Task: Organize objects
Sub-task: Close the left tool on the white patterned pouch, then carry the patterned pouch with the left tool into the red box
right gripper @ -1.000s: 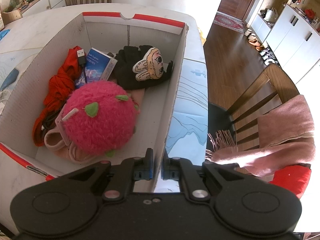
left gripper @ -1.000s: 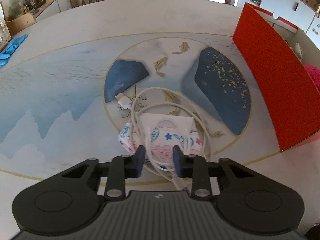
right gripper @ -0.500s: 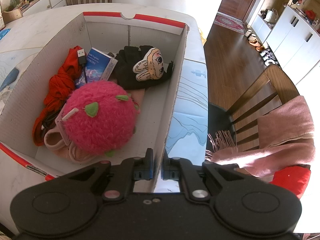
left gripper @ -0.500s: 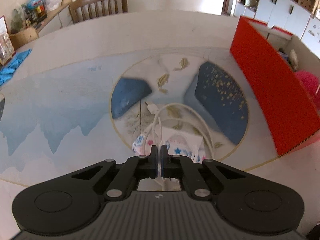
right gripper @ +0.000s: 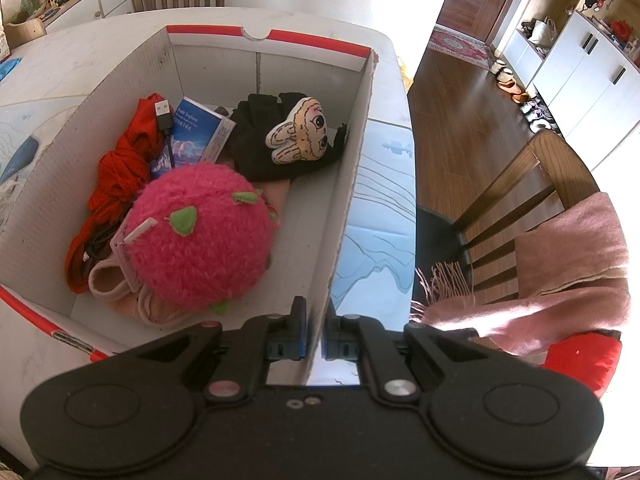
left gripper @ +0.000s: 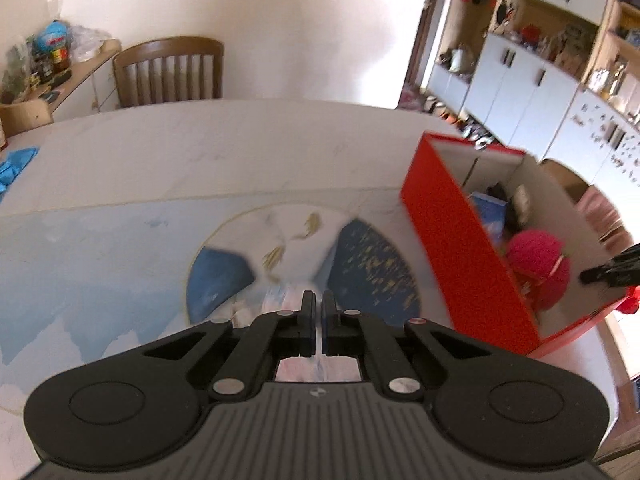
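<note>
Sunlit kitchen cabinets (left gripper: 520, 84) and a wooden chair (left gripper: 170, 70) are lining the far side of a table (left gripper: 248, 140) whose cover is showing blue hills and a round gold-rimmed print. On the right part of that table a red box (left gripper: 452, 248) is standing open, white inside, its long axis running away from both cameras.

At the bottom of the left wrist view, the left gripper (left gripper: 316, 304) is pressing its jaws together on a pale patterned cloth item (left gripper: 280, 300), pink and blue on white. Motion is blurring it, so its shape, its long axis and whether it is clear of the table cannot be told; only a strip is showing beyond the fingers (left gripper: 307, 312) and another through the gap behind them.

The right gripper (right gripper: 314, 320) is pinching the box's right-hand wall (right gripper: 348, 184), one finger inside and one outside, near the corner closest to the camera. Inside the box, a fuzzy pink ball with green leaf tabs (right gripper: 200, 236) is sitting on a pale pink fabric piece (right gripper: 108, 280). Beside it a red cord bundle (right gripper: 120, 168) is lying along the left wall, a black USB plug (right gripper: 162, 114) pointing toward the far end. A blue booklet (right gripper: 198, 128) is lying tilted behind the ball, and a black glove with a cartoon face patch (right gripper: 296, 136) is filling the far right corner.

A pink scarf (right gripper: 560, 280) is hanging over a second chair (right gripper: 520, 184) to the right.
</note>
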`<state>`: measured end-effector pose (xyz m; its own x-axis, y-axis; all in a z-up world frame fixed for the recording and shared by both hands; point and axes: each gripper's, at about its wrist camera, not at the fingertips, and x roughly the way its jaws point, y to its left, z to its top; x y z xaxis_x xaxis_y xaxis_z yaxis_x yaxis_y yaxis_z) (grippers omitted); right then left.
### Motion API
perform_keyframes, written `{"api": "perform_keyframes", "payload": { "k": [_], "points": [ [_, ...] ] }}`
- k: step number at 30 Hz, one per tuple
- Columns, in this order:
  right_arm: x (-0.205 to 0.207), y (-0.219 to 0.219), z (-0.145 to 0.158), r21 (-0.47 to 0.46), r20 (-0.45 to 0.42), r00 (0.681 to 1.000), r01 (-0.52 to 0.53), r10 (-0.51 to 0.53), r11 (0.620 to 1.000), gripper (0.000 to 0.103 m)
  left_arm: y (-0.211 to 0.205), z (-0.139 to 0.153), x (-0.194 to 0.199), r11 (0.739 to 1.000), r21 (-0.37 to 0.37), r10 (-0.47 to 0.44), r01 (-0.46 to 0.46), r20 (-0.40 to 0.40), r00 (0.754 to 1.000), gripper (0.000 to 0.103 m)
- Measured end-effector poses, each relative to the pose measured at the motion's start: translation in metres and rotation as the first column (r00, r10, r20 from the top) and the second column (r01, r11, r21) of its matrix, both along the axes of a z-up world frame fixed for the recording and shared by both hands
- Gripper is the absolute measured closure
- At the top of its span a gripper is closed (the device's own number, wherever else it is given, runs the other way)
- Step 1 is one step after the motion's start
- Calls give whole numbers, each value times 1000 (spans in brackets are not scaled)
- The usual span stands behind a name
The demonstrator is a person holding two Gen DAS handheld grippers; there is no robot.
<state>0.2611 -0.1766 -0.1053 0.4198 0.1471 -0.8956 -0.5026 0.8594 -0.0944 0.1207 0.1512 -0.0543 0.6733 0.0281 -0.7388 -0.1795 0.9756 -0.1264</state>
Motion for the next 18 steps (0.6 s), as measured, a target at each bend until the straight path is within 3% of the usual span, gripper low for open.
{"api": "perform_keyframes", "payload": {
  "k": [8, 18],
  "points": [
    [0, 0, 0, 0, 0, 1000, -1, 1, 1000, 97, -11, 25, 11, 998, -26, -50, 52, 75, 996, 102],
    [1, 1, -1, 1, 1, 1000, -4, 4, 1000, 97, -41, 59, 35, 980, -4, -196, 198, 139, 971, 102]
  ]
}}
